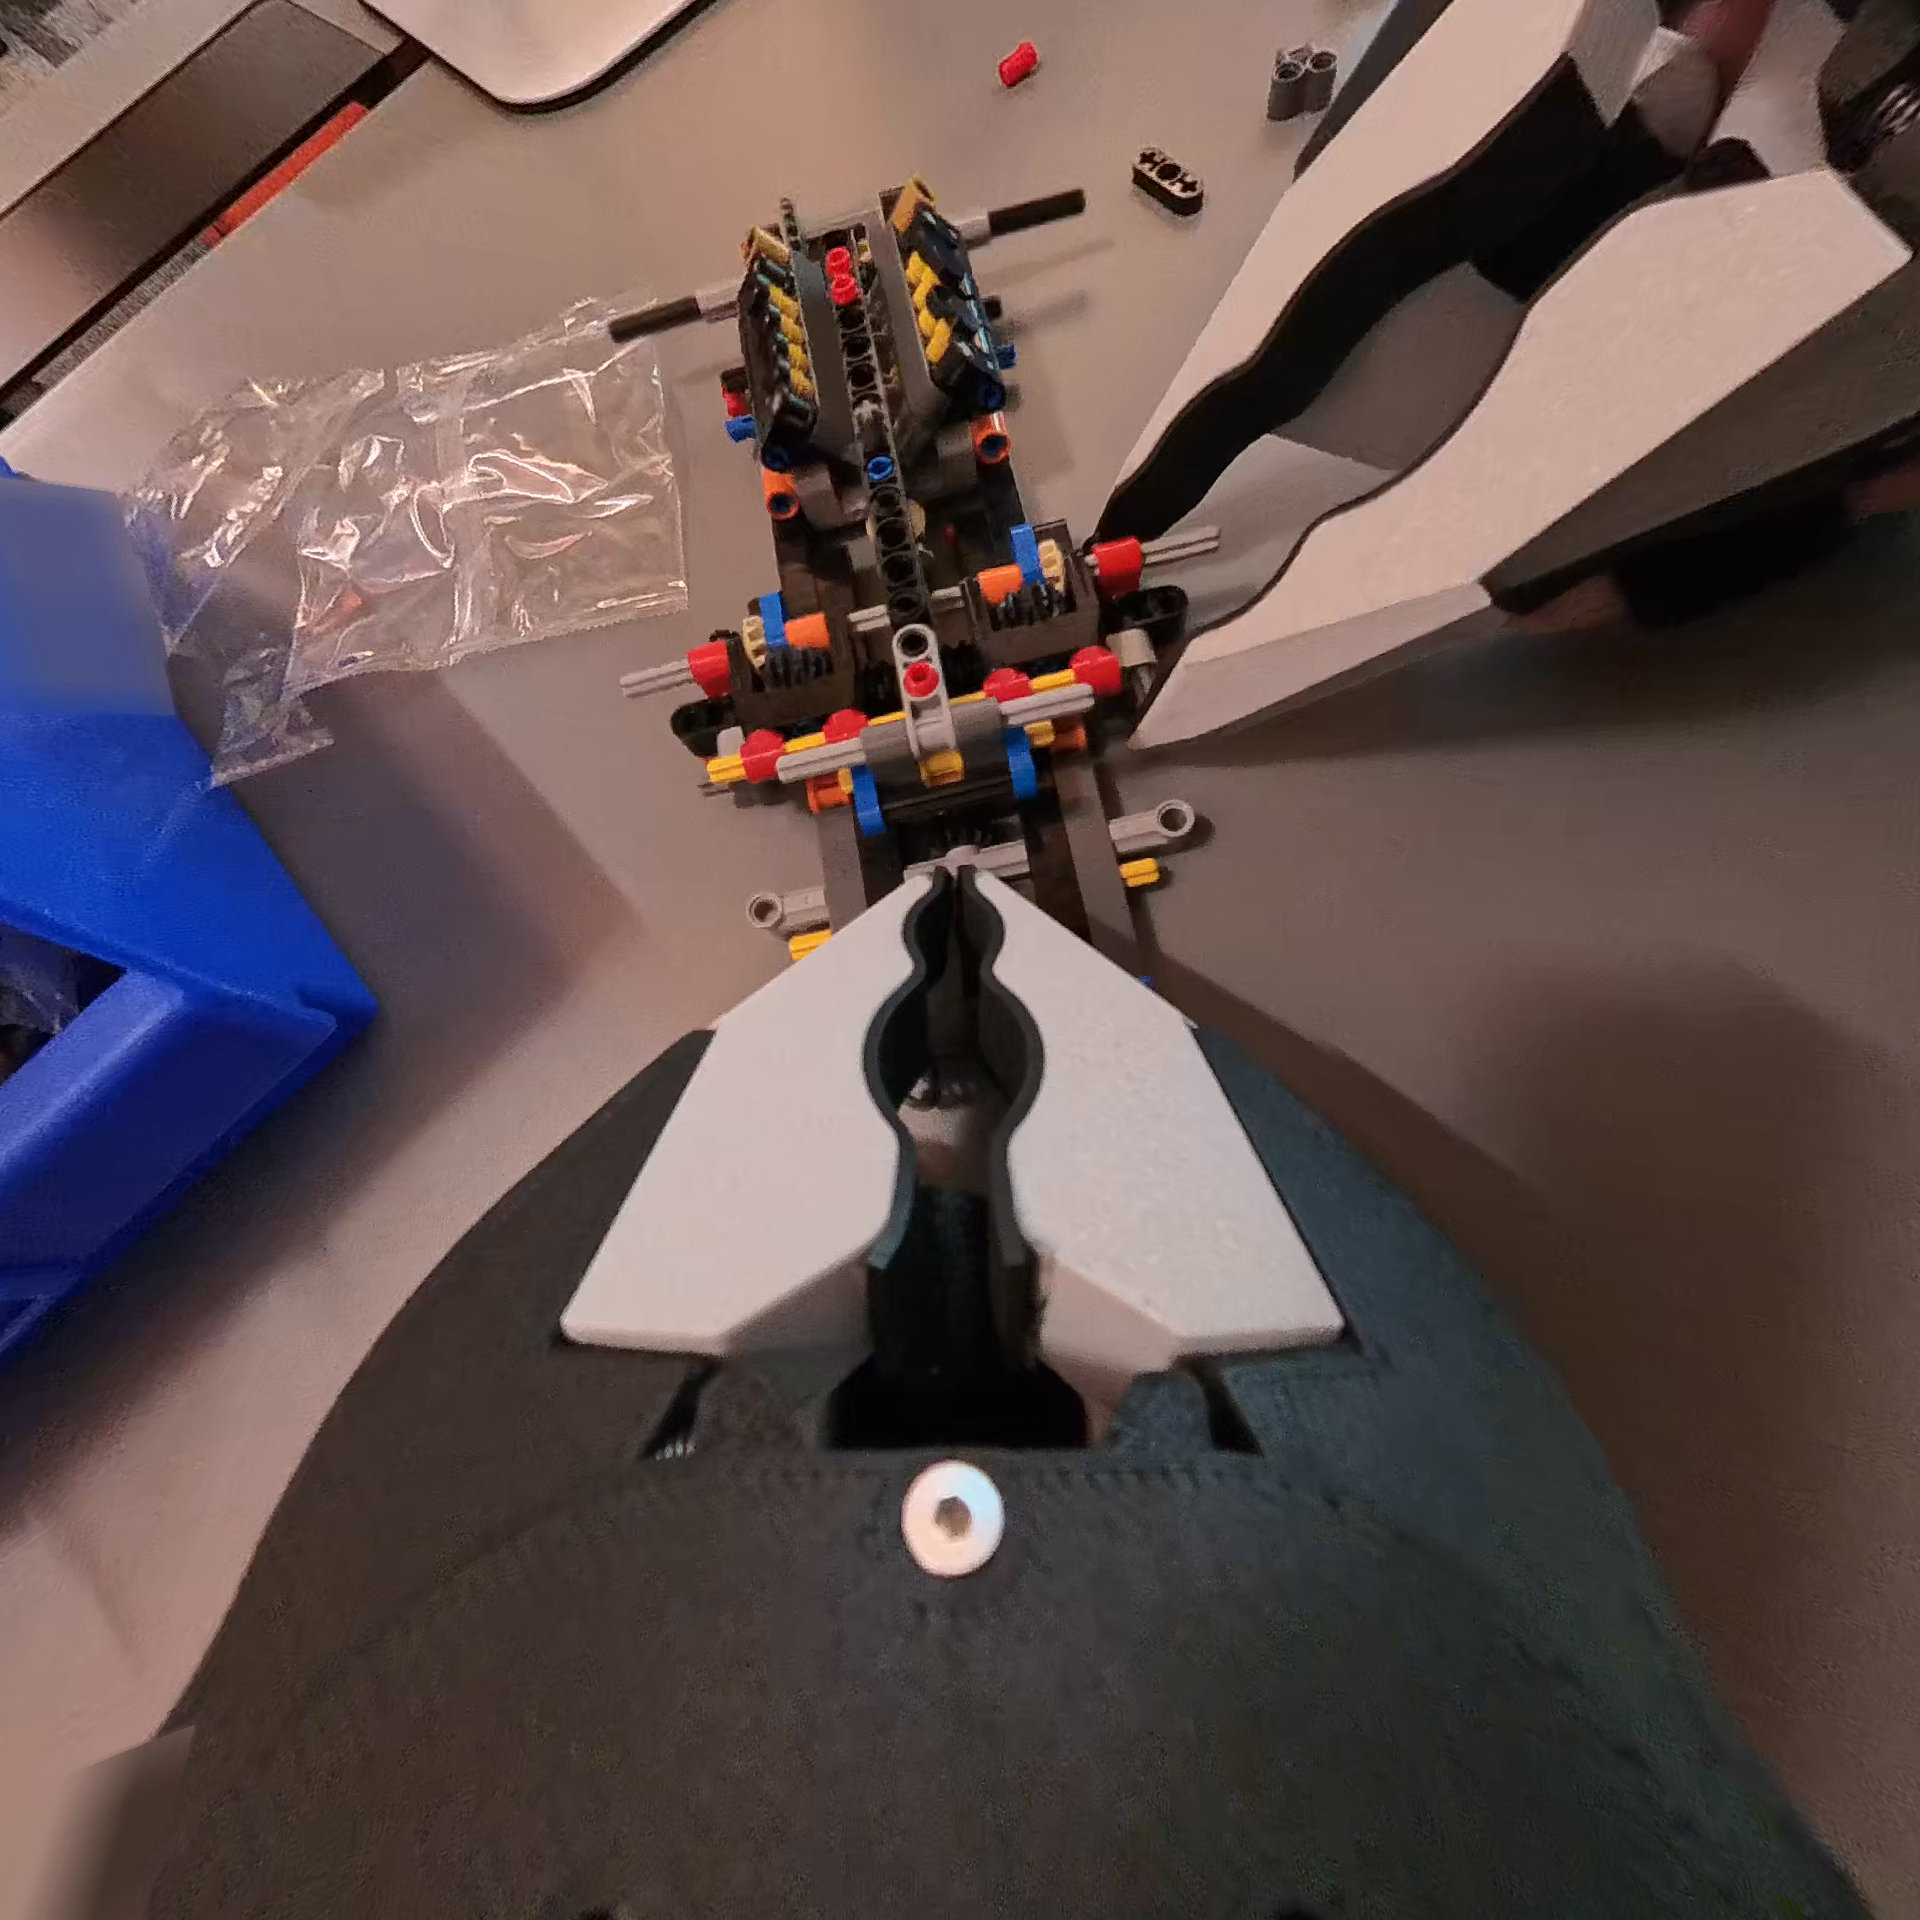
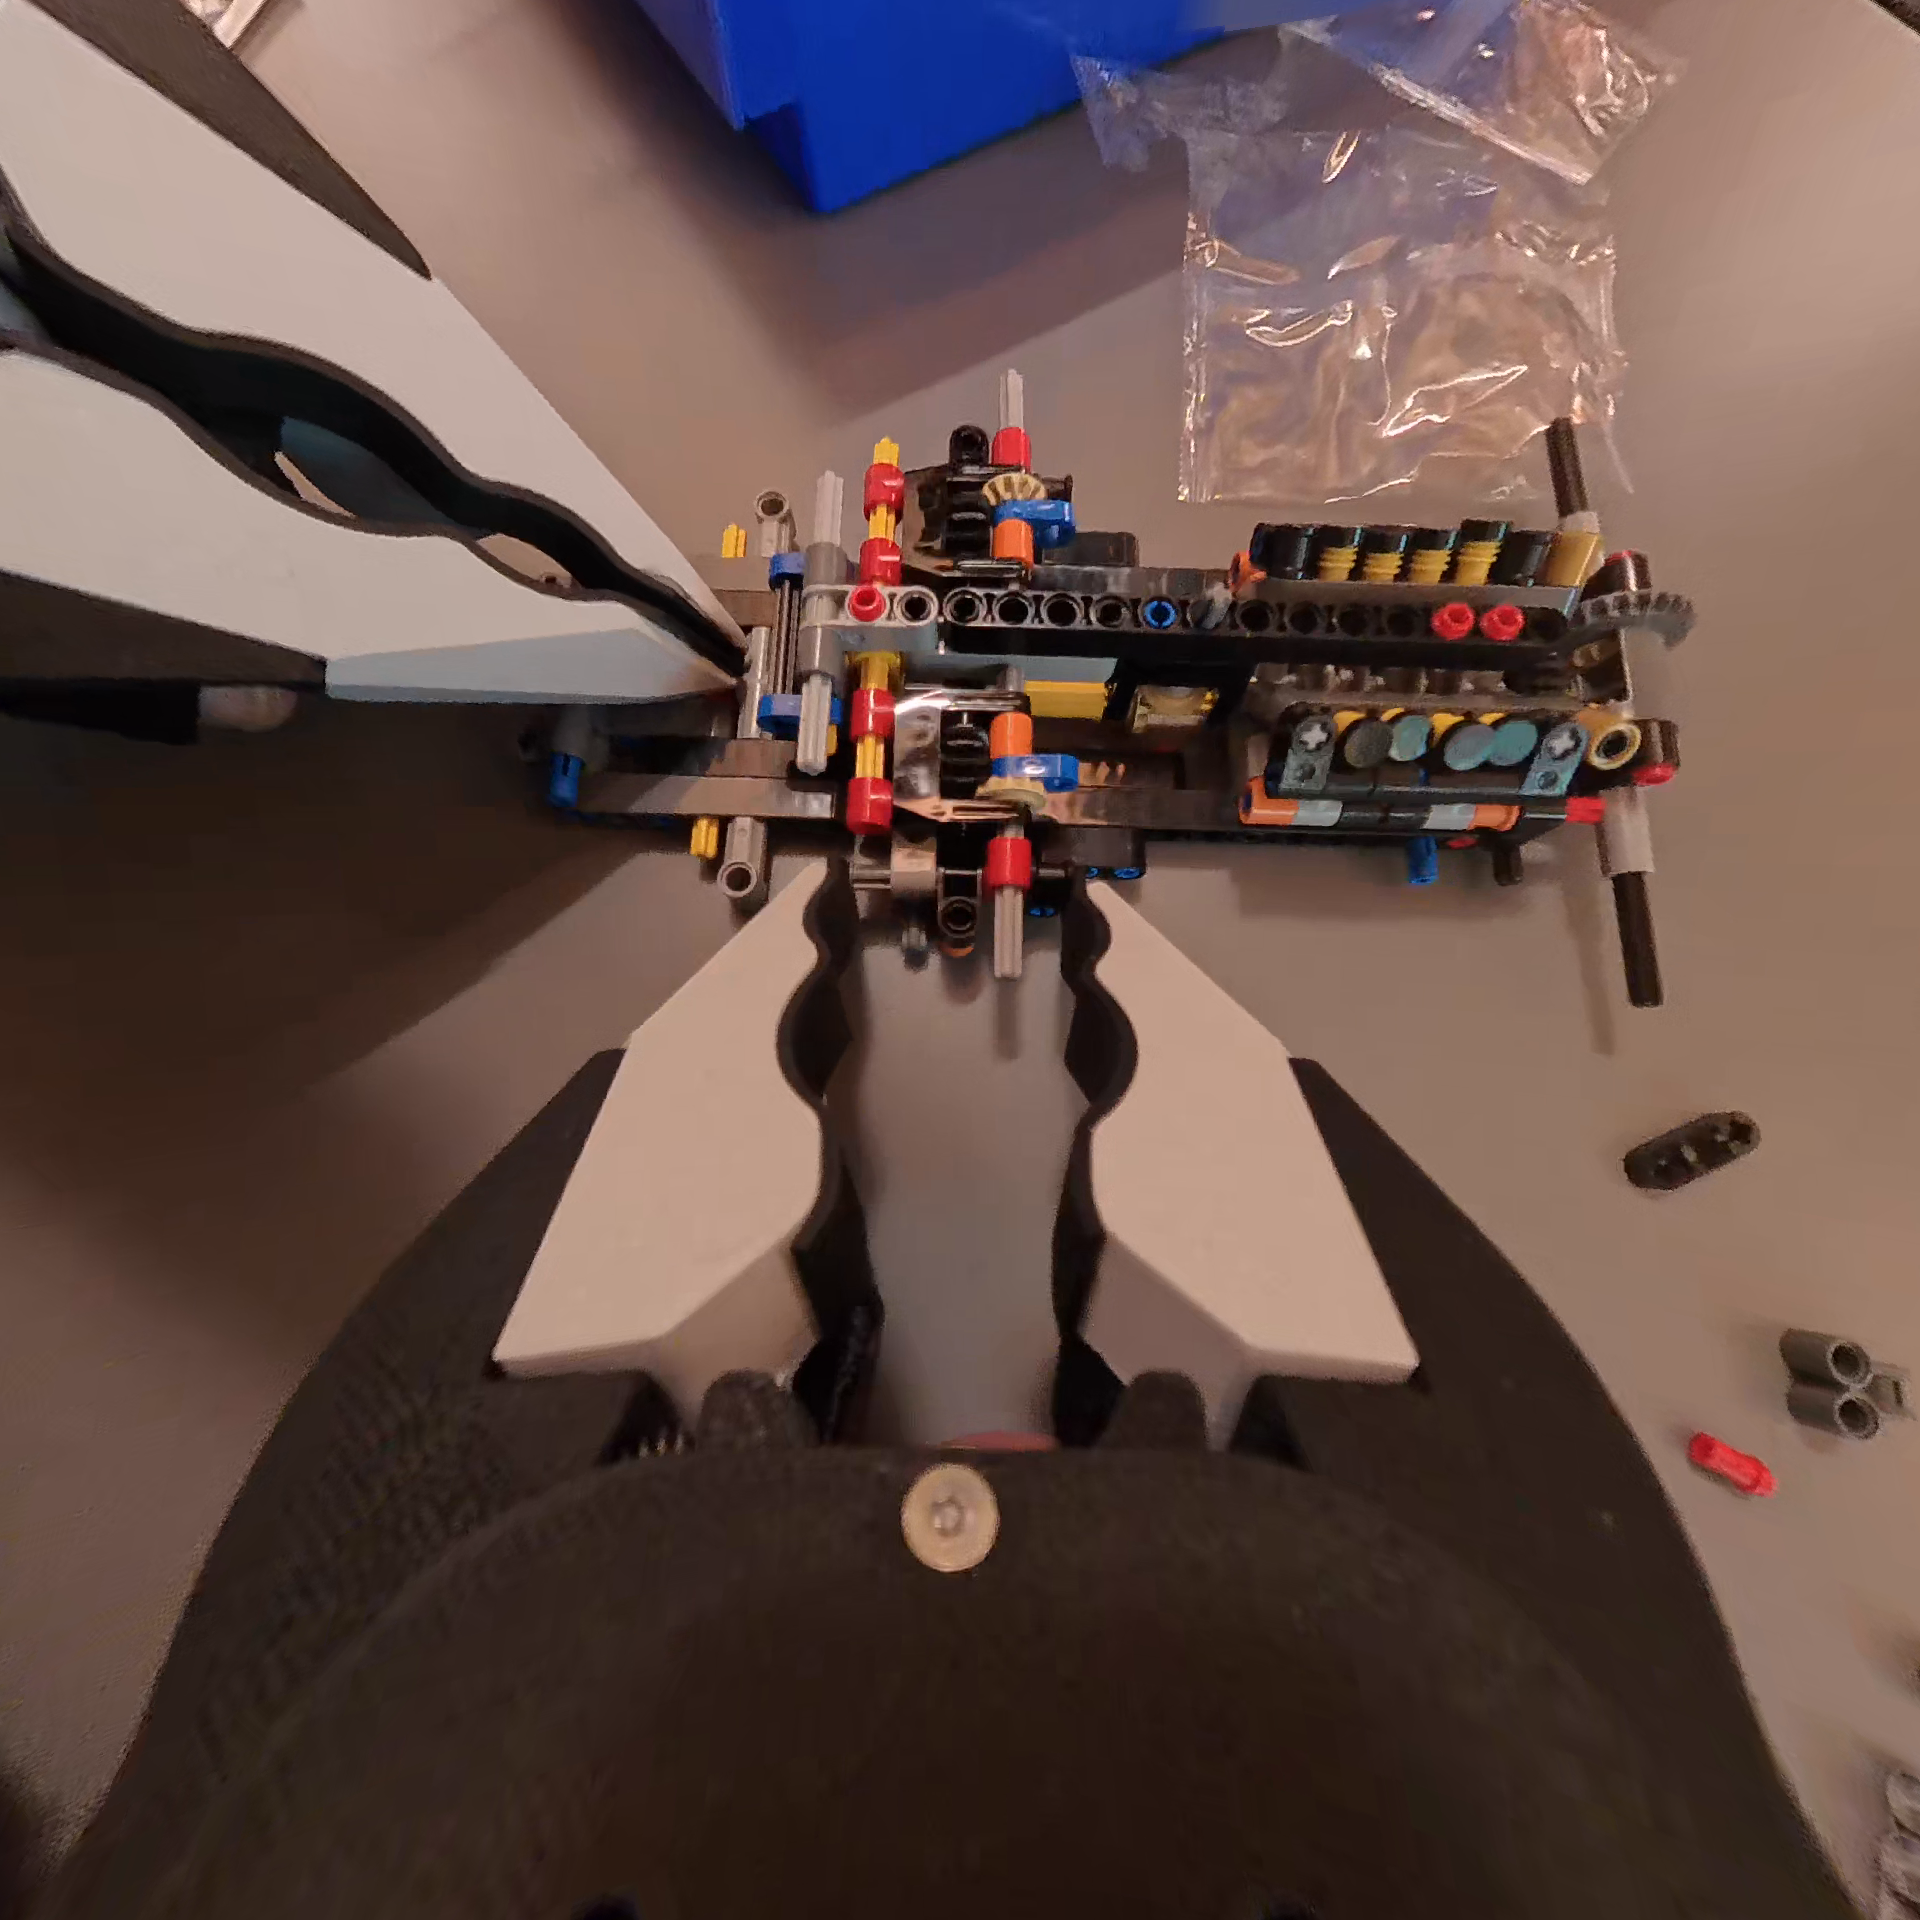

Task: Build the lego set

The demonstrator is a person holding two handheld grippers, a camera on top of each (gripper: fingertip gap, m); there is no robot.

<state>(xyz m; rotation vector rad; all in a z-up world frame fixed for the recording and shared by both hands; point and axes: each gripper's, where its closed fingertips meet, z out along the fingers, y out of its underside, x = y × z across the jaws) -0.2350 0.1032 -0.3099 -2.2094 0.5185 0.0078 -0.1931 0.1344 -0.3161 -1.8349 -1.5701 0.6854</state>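
A long Lego Technic chassis (image 1: 894, 540) of black beams with red, yellow, blue and orange parts lies on the grey table; it also shows in the right wrist view (image 2: 1143, 665). My left gripper (image 1: 956, 883) is shut, its tips pinching a thin grey crossbar at the chassis's near end; it enters the right wrist view from the left (image 2: 732, 649). My right gripper (image 2: 966, 914) is open, its fingers on either side of a black connector and a red‑bushed axle on the chassis's side; it shows in the left wrist view (image 1: 1127, 634) at the right.
A blue bin (image 1: 125, 935) (image 2: 914, 94) and a clear plastic bag (image 1: 436, 509) (image 2: 1392, 343) lie beside the chassis. Loose parts lie on the table: a black short beam (image 2: 1691, 1148), a grey double connector (image 2: 1834, 1392), a red pin (image 2: 1730, 1463). The red pin (image 2: 1730, 1463) is closer to my right gripper, around 15 centimetres from its tips; the left tips are 20 centimetres off.
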